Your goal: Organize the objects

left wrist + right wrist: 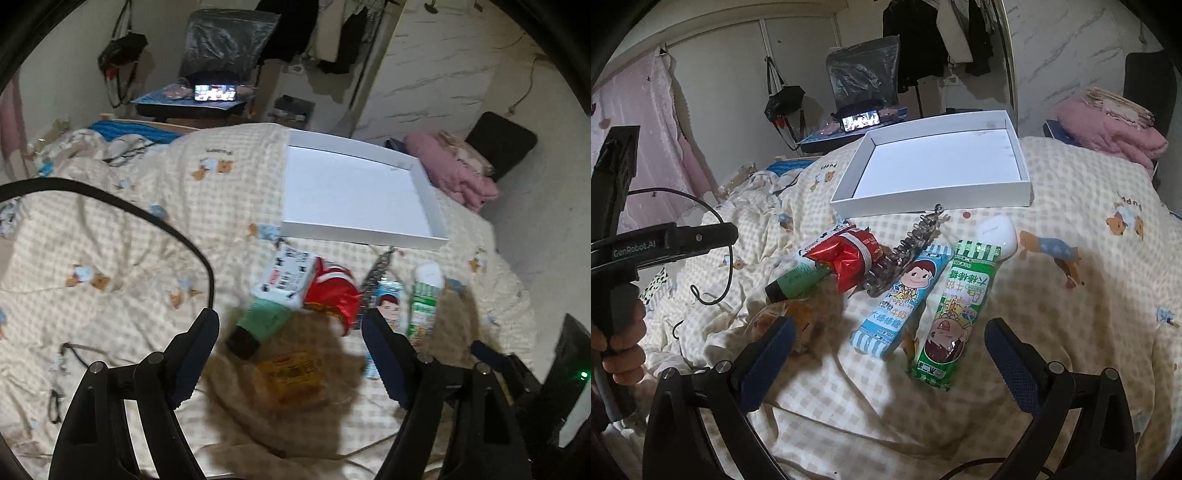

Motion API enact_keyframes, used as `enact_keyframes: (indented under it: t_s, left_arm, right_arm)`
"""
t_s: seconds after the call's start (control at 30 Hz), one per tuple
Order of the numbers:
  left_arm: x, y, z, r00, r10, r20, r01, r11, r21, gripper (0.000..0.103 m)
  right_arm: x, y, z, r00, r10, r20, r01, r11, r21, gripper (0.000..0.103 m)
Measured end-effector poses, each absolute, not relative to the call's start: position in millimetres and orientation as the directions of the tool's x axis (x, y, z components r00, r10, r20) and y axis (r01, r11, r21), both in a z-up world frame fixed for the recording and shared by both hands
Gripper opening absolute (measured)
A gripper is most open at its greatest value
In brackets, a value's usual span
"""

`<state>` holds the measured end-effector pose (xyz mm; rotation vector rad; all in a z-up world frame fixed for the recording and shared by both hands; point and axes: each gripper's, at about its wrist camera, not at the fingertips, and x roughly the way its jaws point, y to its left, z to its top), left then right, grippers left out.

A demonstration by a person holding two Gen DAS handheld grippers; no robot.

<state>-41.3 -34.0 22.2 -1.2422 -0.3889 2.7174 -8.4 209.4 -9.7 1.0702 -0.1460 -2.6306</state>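
Note:
A heap of small items lies on the checked quilt before an empty white box lid (428,199) (1023,162). A yellow packet (291,376) lies between the fingers of my open left gripper (291,350); a green tube with black cap (258,325), a red snack bag (332,291) and a white carton (288,273) lie beyond. My right gripper (890,354) is open above a blue candy pack (905,295) and a green candy pack (956,314). The red bag (846,258), green tube (798,280), a dark hair clip (905,247) and a white device (997,232) lie further on.
The quilt (129,240) is rumpled, with thin black cables (709,258) on its left. A pink folded blanket (1108,133) sits at the far right. A lit screen (860,120) and hanging clothes stand behind the bed. The left handle and hand (620,325) show at left.

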Motion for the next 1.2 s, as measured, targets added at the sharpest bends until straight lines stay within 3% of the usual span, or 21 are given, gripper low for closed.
enact_keyframes:
  t_s: [0.17, 0.3, 0.63, 0.87, 1.2]
  left_arm:
    - [-47.5, -40.8, 12.2, -0.645, 0.196, -0.738, 0.044, -0.955, -0.292, 0.082]
    - [-57.5, -49.1, -4.0, -0.568, 0.299, -0.767, 0.038, -0.921, -0.388, 0.082]
    - [-77.9, -35.0, -34.0, -0.385, 0.416, -0.824, 0.014, -0.89, -0.456, 0.083]
    - [-87.2, -26.4, -58.8, -0.256, 0.336, -0.906, 0.103, -0.923, -0.372, 0.083]
    - [-92.5, -23.4, -73.5, -0.16, 0.362, -0.918, 0.179, -0.904, -0.388, 0.084]
  right_arm:
    - [-10.6, 210.4, -12.3, -0.664, -0.325, -0.673, 0.237, -0.946, 0.223, 0.103]
    - [-10.6, 210.8, -12.4, -0.666, -0.327, -0.671, 0.236, -0.945, 0.227, 0.103]
    - [-17.4, 216.9, -20.1, -0.635, -0.346, -0.69, 0.219, -0.938, 0.269, 0.103]
    - [-19.6, 216.3, -22.1, -0.63, -0.346, -0.695, 0.218, -0.938, 0.269, 0.103]
    - [-19.6, 216.0, -21.4, -0.625, -0.345, -0.7, 0.218, -0.938, 0.268, 0.103]
